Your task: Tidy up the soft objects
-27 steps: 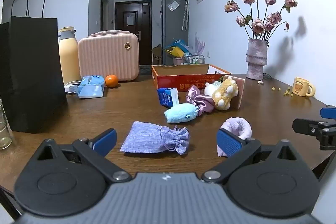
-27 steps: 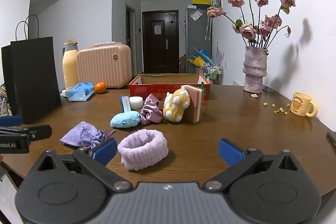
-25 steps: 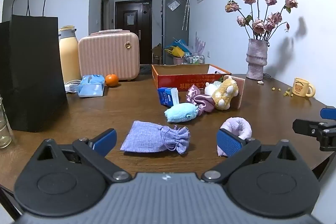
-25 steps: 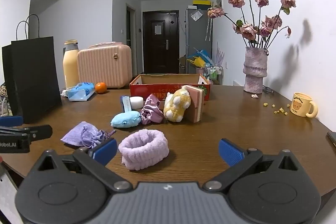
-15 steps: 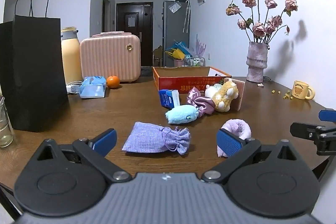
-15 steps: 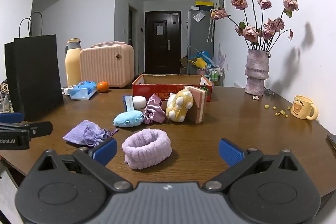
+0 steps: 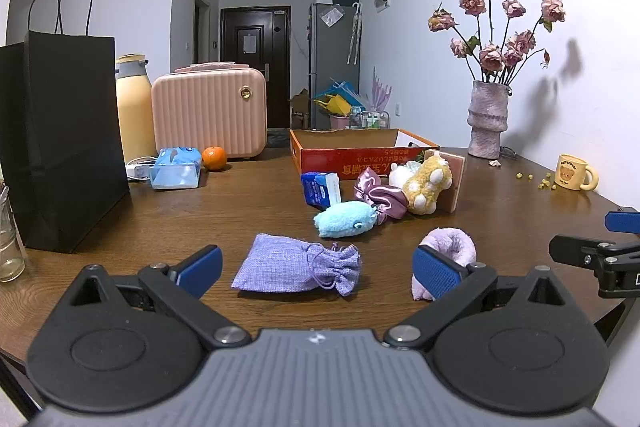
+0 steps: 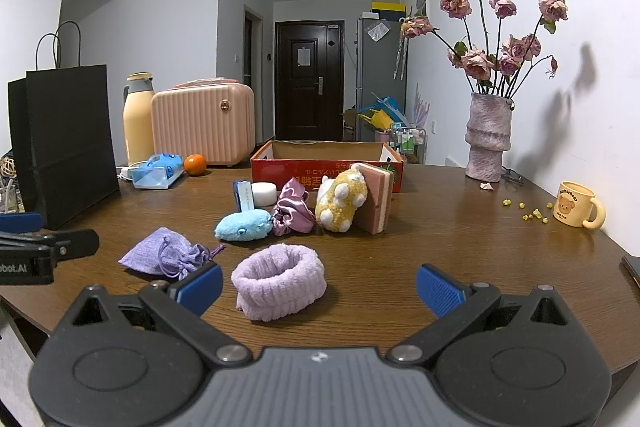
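A white-walled room with a dark door at the end of a hallway lies behind a brown wooden desk (image 7: pixel 240 203). At its far side stands an open red cardboard box (image 8: pixel 324 163); its inside is hidden from both views by the near wall.

In front of the box the soft things cluster: a light-blue plush (image 8: pixel 243 225), a shiny mauve scrunchie (image 8: pixel 294 213) touching it, and a yellow plush toy (image 8: pixel 341 203) leaning against a pink sponge block (image 8: pixel 376 201). In the left wrist view a white plush shape shows behind the yellow toy, too covered to identify. A small blue carton (image 7: pixel 320 189) stands by the blue plush; the white round item behind it appears only in the right wrist view.

Nearer, a lilac drawstring pouch (image 7: pixel 298 269) lies flat between the spread fingers of the left gripper (image 7: pixel 316 269), untouched by either pad. A lilac fluffy wristband (image 8: pixel 278 279) sits between the fingers of the right gripper (image 8: pixel 318 287), nearer the left pad and not gripped; in the left wrist view it is half hidden behind a blue pad. Both grippers are released and hold nothing.

A black paper bag (image 7: pixel 60 143) is cut off at the left edge.
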`<state>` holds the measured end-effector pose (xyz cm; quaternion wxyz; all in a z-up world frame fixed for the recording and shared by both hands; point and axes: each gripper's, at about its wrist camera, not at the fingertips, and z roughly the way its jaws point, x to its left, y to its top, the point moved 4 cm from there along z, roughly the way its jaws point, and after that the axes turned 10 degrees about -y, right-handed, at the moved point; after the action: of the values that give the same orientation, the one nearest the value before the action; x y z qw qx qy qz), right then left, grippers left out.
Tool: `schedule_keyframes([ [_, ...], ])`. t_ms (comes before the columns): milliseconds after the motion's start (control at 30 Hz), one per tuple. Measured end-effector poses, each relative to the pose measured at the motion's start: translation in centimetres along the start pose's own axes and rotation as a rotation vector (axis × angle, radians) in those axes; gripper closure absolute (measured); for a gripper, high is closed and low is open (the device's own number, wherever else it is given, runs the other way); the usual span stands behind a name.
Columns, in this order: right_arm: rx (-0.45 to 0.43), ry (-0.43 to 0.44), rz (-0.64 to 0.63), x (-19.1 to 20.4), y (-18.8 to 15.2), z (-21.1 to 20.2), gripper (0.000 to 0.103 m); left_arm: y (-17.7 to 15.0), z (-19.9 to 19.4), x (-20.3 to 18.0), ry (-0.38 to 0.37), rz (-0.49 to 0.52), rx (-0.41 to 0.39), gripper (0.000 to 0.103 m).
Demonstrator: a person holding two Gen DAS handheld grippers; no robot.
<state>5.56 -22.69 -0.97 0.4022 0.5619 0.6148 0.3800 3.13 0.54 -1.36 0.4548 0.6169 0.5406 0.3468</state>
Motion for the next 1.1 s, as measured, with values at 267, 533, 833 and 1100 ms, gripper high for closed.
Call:
schedule_keyframes([
  [267, 0.0, -0.001, 0.0, -0.08, 0.01, 0.04, 0.0, -0.01, -0.05, -0.1, 0.002, 0.002, 0.0, 0.0],
  [533, -0.001, -0.001, -0.001, -0.13, -0.04, 0.04, 0.0, -0.1, -0.3, -0.41, -0.002, 0.009, -0.004, 0.0],
  [833, -0.002, -0.002, -0.002, -0.06, -0.05, 0.02, 0.0, -0.09, -0.33, -0.43, -0.002, 0.009, -0.004, 0.0],
  [1100, -0.002, -0.003, -0.003, -0.01, -0.04, 0.01, 0.0, -0.07, -0.34, -0.44, -0.002, 0.009, -0.004, 0.0],
])
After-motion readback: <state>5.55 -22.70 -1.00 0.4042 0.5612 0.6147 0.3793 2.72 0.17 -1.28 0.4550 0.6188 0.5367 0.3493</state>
